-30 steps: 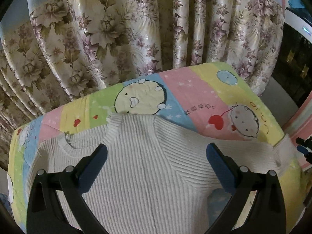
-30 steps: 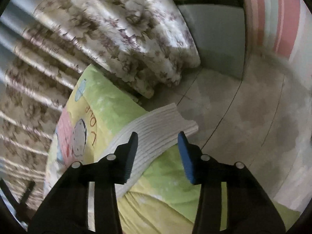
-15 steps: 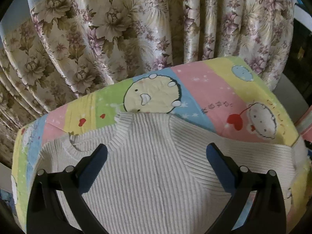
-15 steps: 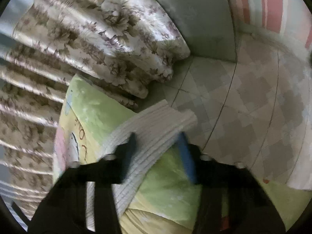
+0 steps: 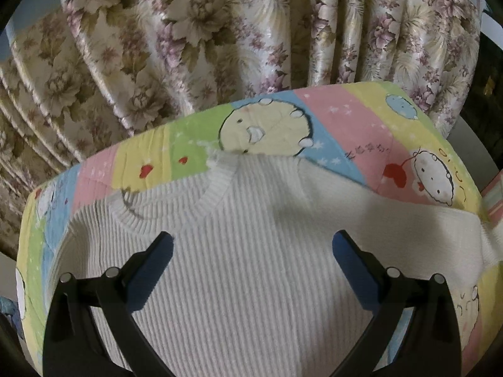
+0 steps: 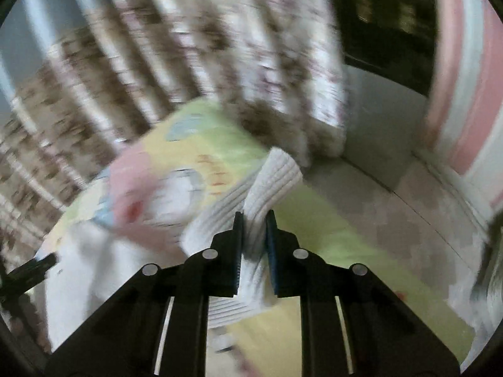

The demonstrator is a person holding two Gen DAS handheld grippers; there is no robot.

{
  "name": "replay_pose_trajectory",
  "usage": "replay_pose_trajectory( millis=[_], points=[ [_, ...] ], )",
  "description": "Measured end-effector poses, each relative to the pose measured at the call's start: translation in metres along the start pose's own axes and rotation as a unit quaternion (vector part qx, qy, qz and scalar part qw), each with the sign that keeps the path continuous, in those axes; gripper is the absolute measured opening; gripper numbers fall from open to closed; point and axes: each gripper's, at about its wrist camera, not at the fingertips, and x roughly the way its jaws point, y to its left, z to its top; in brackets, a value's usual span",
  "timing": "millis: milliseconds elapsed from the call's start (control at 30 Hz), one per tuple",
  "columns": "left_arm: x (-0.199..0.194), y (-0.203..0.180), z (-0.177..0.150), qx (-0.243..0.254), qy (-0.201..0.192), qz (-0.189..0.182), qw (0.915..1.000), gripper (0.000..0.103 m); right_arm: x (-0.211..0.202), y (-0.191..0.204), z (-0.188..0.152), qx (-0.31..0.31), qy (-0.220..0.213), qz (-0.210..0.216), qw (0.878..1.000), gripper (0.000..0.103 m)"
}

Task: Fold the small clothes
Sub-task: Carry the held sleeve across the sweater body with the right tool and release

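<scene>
Right wrist view, blurred: the right gripper (image 6: 254, 220) has its jaws pinched on the cuff of a white ribbed knit sweater (image 5: 251, 251), likely to fold that sleeve inward. The sweater lies flat on a pastel cartoon-print quilt (image 5: 345, 125). Above its chest, the left gripper (image 5: 251, 245) hovers, jaws wide apart.

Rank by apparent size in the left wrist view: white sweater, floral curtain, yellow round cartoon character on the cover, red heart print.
1. Floral curtain and white sweater: too close to call, and the sweater lies nearer the camera.
2. Yellow round cartoon character.
3. Red heart print, smallest.
</scene>
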Motion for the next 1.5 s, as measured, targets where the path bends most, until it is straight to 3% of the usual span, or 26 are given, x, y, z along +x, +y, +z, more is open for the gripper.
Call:
replay_pose_trajectory(
  millis=[133, 300, 467, 633, 867, 967, 1000, 1033, 1100, 1233, 1367, 1500],
  points=[
    [-0.008, 0.019, -0.014, -0.009, 0.006, 0.005, 0.9999, 0.101, -0.005, 0.066, -0.014, -0.05, 0.009, 0.055, 0.997, 0.014],
    [-0.026, 0.06, -0.035, -0.031, 0.01, 0.024, 0.9992, 0.101, 0.003, 0.16, -0.039, -0.136, 0.024, 0.11, 0.984, 0.014],
    [-0.039, 0.109, -0.059, -0.053, 0.017, 0.052, 0.9971, 0.101, 0.021, 0.243, -0.062, -0.199, 0.041, 0.163, 0.966, 0.014],
    [-0.049, 0.181, -0.103, -0.126, 0.045, 0.072, 0.9885, 0.101, 0.029, 0.322, -0.103, -0.261, 0.069, 0.211, 0.94, 0.014],
    [-0.064, 0.239, -0.142, -0.191, 0.058, 0.082, 0.9764, 0.101, 0.045, 0.377, -0.175, -0.326, 0.15, 0.245, 0.901, 0.015],
    [-0.065, 0.24, -0.14, -0.193, 0.055, 0.068, 0.9773, 0.101, 0.042, 0.375, -0.191, -0.346, 0.179, 0.256, 0.885, 0.026],
    [-0.065, 0.236, -0.139, -0.19, 0.053, 0.062, 0.9783, 0.101, 0.037, 0.37, -0.192, -0.346, 0.181, 0.262, 0.883, 0.038],
    [-0.063, 0.231, -0.136, -0.187, 0.052, 0.056, 0.9795, 0.101, 0.029, 0.363, -0.19, -0.347, 0.173, 0.263, 0.883, 0.046],
    [-0.058, 0.219, -0.133, -0.179, 0.055, 0.043, 0.9814, 0.101, 0.017, 0.346, -0.185, -0.346, 0.16, 0.253, 0.889, 0.053],
    [-0.037, 0.183, -0.129, -0.165, 0.072, -0.005, 0.9837, 0.101, 0.013, 0.307, -0.172, -0.328, 0.141, 0.204, 0.912, 0.053],
    [-0.015, 0.148, -0.121, -0.131, 0.081, -0.019, 0.9878, 0.101, 0.013, 0.269, -0.158, -0.299, 0.129, 0.167, 0.931, 0.053],
    [-0.003, 0.123, -0.116, -0.099, 0.082, -0.03, 0.9913, 0.101, 0.008, 0.247, -0.149, -0.274, 0.12, 0.155, 0.942, 0.053]
  ],
)
